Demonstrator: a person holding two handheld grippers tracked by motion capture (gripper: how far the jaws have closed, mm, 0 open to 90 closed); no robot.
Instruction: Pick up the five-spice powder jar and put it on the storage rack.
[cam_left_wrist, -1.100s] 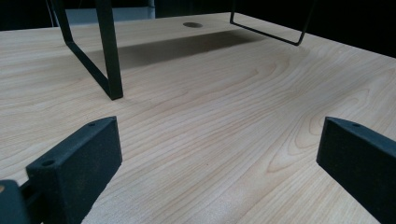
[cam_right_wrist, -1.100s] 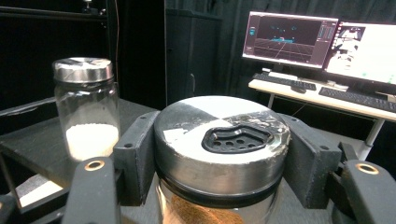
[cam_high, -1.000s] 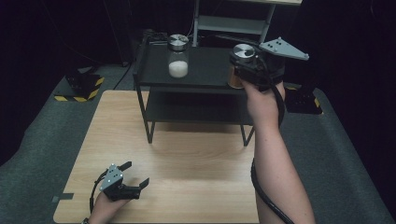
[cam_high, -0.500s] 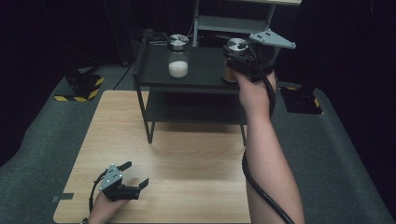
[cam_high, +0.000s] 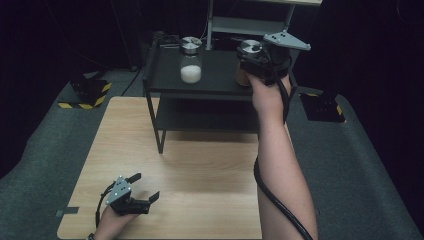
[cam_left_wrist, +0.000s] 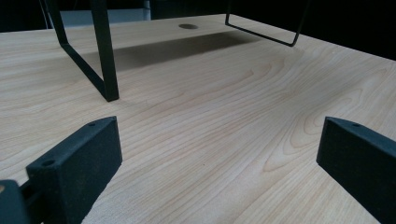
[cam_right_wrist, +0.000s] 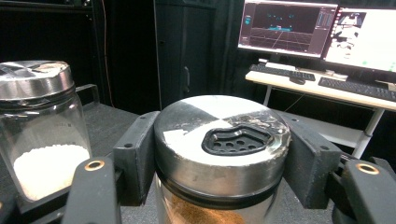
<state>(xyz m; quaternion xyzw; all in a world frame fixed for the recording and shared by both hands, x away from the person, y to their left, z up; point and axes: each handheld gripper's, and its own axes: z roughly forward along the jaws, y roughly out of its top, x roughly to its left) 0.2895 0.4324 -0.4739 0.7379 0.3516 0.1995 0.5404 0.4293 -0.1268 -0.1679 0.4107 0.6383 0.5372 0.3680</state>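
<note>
A glass shaker jar of brown spice (cam_high: 241, 76) with a steel lid (cam_right_wrist: 222, 140) is at the right end of the black rack's top shelf (cam_high: 220, 75). My right gripper (cam_high: 251, 61) is shut on it, one jaw on each side just under the lid. I cannot tell whether its base touches the shelf. A second jar, holding white grains (cam_high: 190, 67), stands to its left (cam_right_wrist: 44, 140), apart from it. My left gripper (cam_high: 141, 188) rests low on the wooden table (cam_high: 200, 165) at the front left, open (cam_left_wrist: 219, 158) with only bare wood between its jaws.
The rack stands at the table's far edge, its thin legs (cam_left_wrist: 105, 60) ahead of my left gripper. A lower shelf (cam_high: 210, 117) sits under the top one. Behind the rack is a white desk with monitors (cam_right_wrist: 289, 23) and keyboards (cam_right_wrist: 355, 86). Hazard-striped blocks (cam_high: 87, 92) lie on the floor.
My right hand has carried the brown spice jar leftward and farther back over the top shelf, closer to the white jar. The left gripper has stayed where it was.
</note>
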